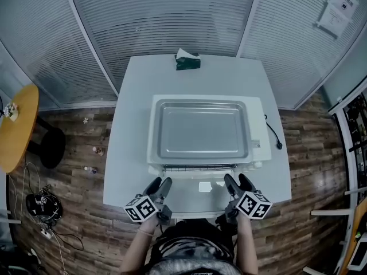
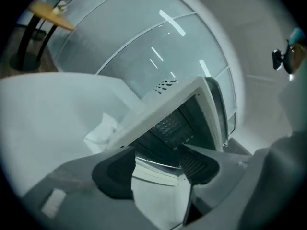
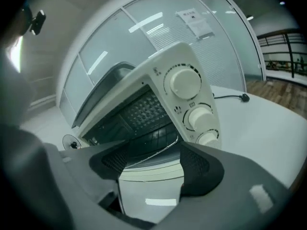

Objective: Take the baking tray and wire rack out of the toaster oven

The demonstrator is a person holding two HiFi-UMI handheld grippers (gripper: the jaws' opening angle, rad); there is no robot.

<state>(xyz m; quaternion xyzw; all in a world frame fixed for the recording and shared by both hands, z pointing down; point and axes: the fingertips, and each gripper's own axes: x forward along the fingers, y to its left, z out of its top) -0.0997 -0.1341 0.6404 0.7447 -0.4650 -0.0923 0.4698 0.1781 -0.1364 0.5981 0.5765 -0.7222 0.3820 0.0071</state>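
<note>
A white toaster oven stands mid-table with its glass door folded down toward me. A grey baking tray lies on top of the oven. The wire rack shows as a thin bar at the mouth of the cavity, and its front wire is seen inside. My left gripper hovers open at the door's left front corner, my right gripper open at its right front corner. Both left jaws and right jaws are empty and face the open cavity.
Three knobs line the oven's right panel. A power cord trails off to the right. A green tissue pack sits at the table's far edge. A yellow round table and a dark stool stand to the left on the floor.
</note>
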